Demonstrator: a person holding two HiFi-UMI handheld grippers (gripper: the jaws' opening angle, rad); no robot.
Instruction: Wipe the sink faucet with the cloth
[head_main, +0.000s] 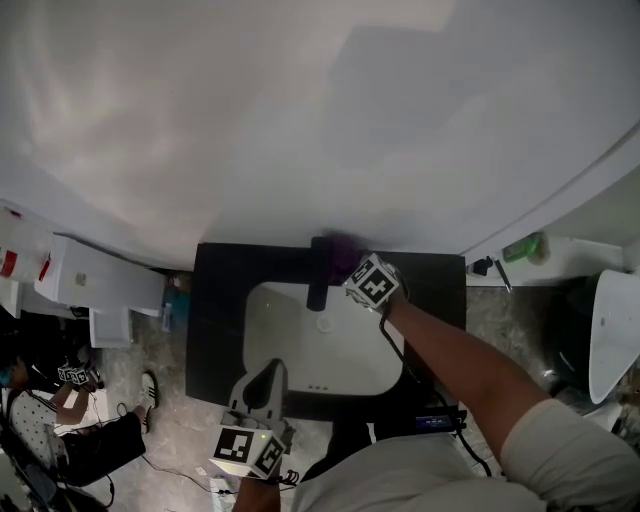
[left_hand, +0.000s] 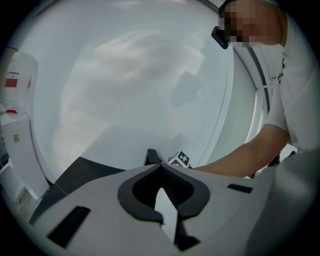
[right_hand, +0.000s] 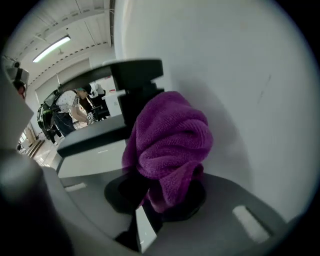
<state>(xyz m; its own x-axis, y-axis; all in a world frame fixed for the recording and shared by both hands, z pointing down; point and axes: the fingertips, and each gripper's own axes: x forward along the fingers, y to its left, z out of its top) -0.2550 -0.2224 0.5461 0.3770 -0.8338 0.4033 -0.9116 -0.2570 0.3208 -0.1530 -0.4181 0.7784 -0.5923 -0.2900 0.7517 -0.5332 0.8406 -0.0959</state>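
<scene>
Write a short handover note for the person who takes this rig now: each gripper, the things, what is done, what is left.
Right gripper: shut on the purple cloth, which is bunched against the black faucet close to the wall.
Left gripper: shut, empty, held low near the front rim of the sink.
Done: the cloth is gripped and at the faucet. How much is already wiped cannot be told.
Left: probably rub the cloth over the faucet's body and spout.
</scene>
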